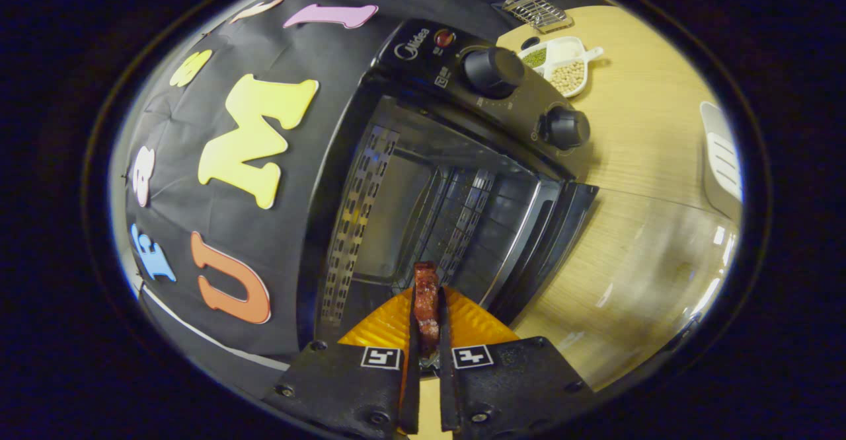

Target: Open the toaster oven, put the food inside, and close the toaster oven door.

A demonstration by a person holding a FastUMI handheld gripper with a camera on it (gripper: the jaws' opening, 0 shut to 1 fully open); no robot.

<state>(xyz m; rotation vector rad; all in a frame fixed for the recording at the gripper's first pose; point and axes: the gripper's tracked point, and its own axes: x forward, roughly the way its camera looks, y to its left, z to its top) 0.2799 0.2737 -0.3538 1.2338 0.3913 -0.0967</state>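
I've got the food (426, 301), a reddish strip, pinched tight between both fingers of my gripper (426, 308), right at the mouth of the open toaster oven (429, 189). Step two under way. Next, I reckon, push farther in and release, minding the perforated left wall (360, 222); open room ahead.

Handheld two-finger gripper (426, 314): two broad, flat, dark housing blocks side by side, matte and slightly scuffed, each fastened with round-headed screws near its corners and lower edge. Each block carries one small square fiducial marker, a black pattern on a white ground, set at its inner forward corner. Two thin, blade-like fingers (414, 334) run forward from the blocks in parallel, each backed by a ribbed, wedge-shaped panel fanning outward.
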